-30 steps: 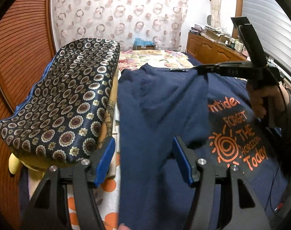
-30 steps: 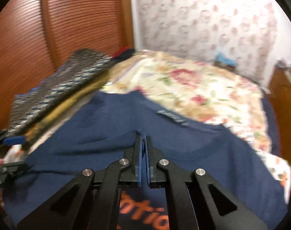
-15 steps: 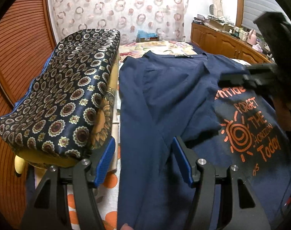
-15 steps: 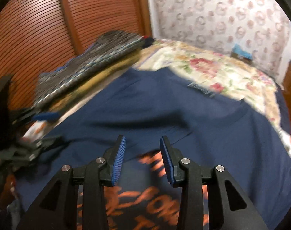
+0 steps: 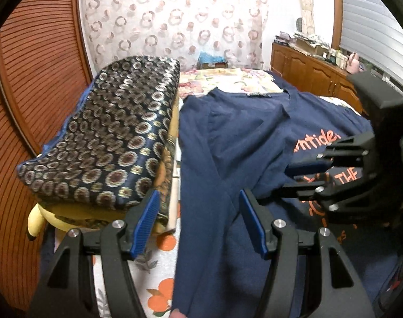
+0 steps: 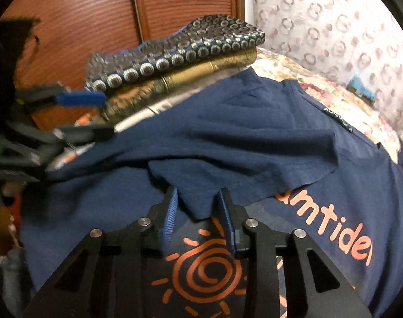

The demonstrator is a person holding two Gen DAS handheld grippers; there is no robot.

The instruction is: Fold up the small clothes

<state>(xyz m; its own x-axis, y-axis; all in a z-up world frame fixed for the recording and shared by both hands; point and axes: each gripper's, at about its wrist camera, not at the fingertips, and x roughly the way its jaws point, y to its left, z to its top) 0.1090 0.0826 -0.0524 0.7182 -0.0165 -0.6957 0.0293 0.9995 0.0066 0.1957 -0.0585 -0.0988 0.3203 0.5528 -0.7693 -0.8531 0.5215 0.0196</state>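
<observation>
Since a second ago, when the right tool (image 6: 197, 213) was pinched shut on the navy T-shirt (image 5: 241, 137), its jaws have parted and let the cloth go; the folded-over sleeve now lies flat across the shirt's chest. That tool hovers low over the shirt with the sleeve's corner lying between its blue pads (image 6: 170, 218), which seem just clear of the fabric, though the angle makes that hard to judge. In the left wrist view the same tool (image 5: 299, 172) reaches in from the right over the orange print (image 6: 331, 225).

Left tool (image 5: 197, 224) stands wide open, as it did before, holding nothing, above the shirt's folded left edge.

Spread front-up on the bed (image 5: 228, 79), the shirt has its collar label (image 6: 336, 119) toward the curtain (image 5: 175, 18). Its left side is folded inward, covering part of the lettering. Just beside it, along the wooden louvred door (image 5: 34, 79), sits a stack of folded patterned cloth (image 5: 108, 137) with a gold layer beneath.
</observation>
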